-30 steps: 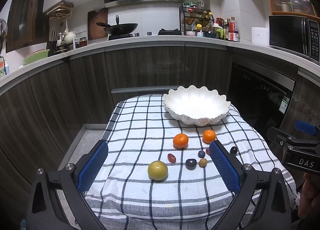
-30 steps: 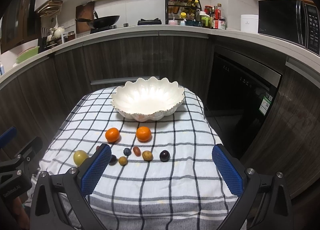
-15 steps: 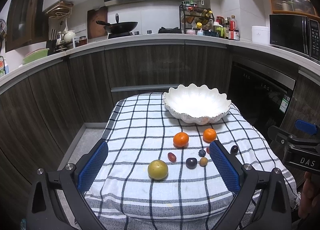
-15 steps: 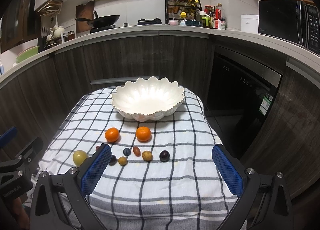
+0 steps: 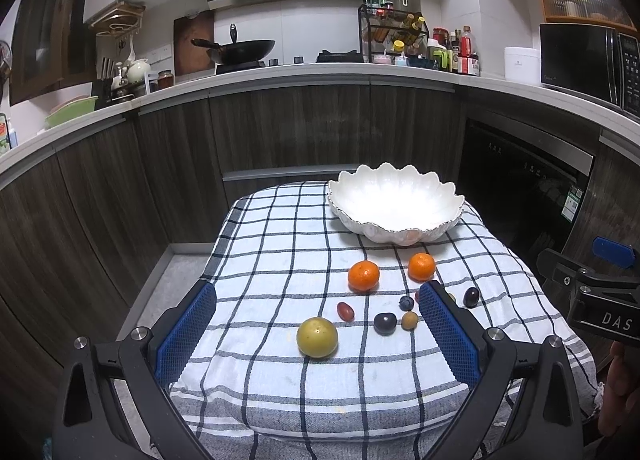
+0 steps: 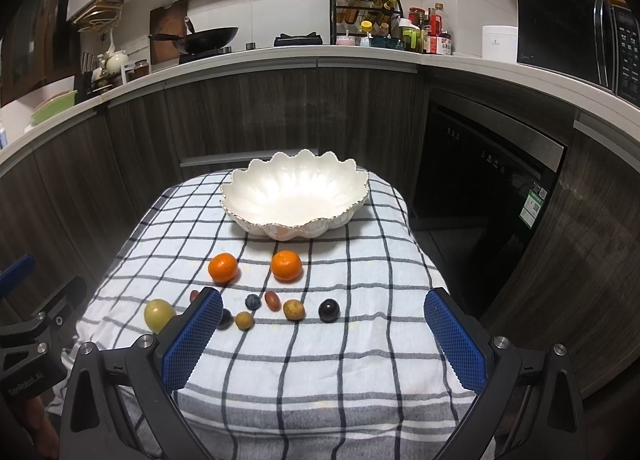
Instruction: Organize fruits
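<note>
My left gripper and right gripper both hang over the near edge of the table with fingers spread wide and nothing between the blue, dimple-textured pads. The fruits lie loose on a soft woven tablecloth, white with a dark grid and a grey band along its near hem. At the far end stands a glossy white ceramic bowl, shallow, with a scalloped, petal-like rim edged in a thin metallic line; no fruit shows inside it. Just near of the bowl sit two round, dimple-skinned mandarins, one to the left and one to the right, apart from each other. Nearer still runs a loose left-to-right row of small fruits: a smooth yellow-green round fruit at the left end, an oval red fruit with its long axis running from far left to near right, a dark purple grape, a matte blueberry, a small tan round fruit, a second oval red fruit lying on the same diagonal, a knobbly tan-brown fruit, and a glossy dark round grape at the right end. None of the small fruits clearly touch one another.
</note>
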`<state>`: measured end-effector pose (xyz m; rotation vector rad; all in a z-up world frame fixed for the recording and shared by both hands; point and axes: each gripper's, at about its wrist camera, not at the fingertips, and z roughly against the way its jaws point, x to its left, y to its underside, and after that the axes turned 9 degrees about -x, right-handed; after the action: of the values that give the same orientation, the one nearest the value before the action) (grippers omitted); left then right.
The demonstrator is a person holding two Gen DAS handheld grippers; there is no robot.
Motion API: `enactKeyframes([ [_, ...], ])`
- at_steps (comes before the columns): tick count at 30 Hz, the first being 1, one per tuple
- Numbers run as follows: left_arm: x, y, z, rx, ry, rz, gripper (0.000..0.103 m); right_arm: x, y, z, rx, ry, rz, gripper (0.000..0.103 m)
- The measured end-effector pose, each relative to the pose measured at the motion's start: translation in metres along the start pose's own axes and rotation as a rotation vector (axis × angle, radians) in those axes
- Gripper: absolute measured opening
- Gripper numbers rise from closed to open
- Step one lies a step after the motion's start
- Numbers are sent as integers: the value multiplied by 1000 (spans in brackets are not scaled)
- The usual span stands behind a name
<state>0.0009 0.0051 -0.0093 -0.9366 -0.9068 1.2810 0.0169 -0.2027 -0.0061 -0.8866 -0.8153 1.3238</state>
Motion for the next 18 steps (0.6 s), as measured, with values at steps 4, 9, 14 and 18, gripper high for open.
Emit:
enactKeyframes([
  [4,1,4,-7,13,0,-3,103,0,1,-2,1,4,3,102],
  [9,2,5,-12,26,-4,-6,103,1,1,-7,8,9,7,102],
  [14,3,3,-20,42,-13,-4,103,5,2,-16,23,9,20,102],
  [18,2,5,-28,60,-16,-11,103,7,3,-25,40,10,27,102],
])
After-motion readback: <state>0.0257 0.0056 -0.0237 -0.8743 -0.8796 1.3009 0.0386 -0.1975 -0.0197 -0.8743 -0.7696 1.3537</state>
